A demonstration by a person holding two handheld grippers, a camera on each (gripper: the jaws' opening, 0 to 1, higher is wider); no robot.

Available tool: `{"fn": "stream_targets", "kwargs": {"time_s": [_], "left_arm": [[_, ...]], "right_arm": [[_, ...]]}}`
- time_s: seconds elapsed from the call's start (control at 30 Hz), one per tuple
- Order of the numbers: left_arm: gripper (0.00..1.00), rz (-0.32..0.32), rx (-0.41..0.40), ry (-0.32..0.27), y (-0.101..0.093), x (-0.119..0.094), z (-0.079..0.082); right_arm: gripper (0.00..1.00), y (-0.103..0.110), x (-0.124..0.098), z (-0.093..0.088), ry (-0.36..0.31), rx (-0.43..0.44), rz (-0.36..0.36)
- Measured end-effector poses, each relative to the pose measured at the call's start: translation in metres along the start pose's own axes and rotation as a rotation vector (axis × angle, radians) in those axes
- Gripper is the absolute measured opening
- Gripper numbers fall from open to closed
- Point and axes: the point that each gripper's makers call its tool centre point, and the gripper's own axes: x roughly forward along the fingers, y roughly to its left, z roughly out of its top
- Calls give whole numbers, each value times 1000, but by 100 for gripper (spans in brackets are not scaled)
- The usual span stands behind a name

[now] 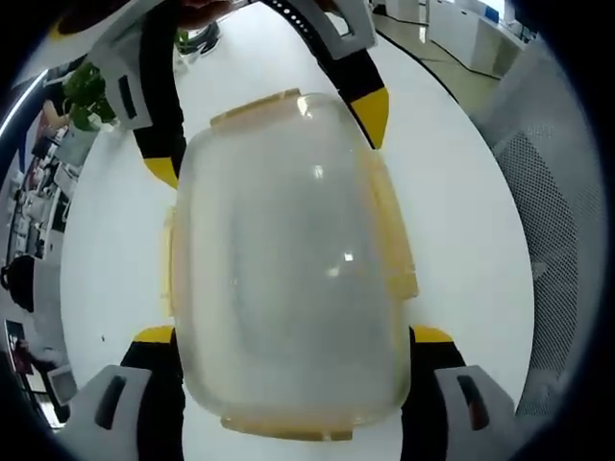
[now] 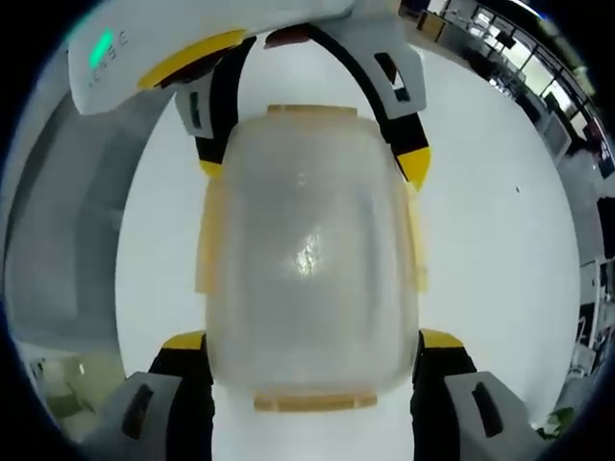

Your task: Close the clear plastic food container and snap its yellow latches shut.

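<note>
One clear plastic container [image 1: 288, 279] is sitting on the white counter [image 1: 461, 192], lid on, between two grippers that are facing each other from opposite ends. Four yellow latches are showing, one on each edge of the lid: in the left gripper view the far latch [image 1: 255, 106] and the near latch [image 1: 288, 427] are lying at the ends, and a side latch [image 1: 396, 240] is running along the right edge. The plastic is looking cloudy, with small highlights on the lid.

The left gripper [image 1: 293, 336] is spreading its fingers, with the container's near end between them. The right gripper [image 2: 312, 341] is doing the same at the other end [image 2: 307, 279]. Whether the yellow fingertips [image 1: 432, 336] are touching the walls, I cannot tell.
</note>
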Motion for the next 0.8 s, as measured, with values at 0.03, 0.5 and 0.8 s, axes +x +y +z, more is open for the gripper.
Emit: {"fn": "stream_targets", "kwargs": {"time_s": [0.03,0.5,0.8], "left_arm": [[95,0,0,-1,0,0,0],[95,-3,5,7,-6,-4,-8],[95,-4,4,16,-11,-8,-16]], "right_arm": [[85,0,0,0,0,0,0],[85,5,3,9,7,4,5],[85,9,5,18,14,2,8]]}}
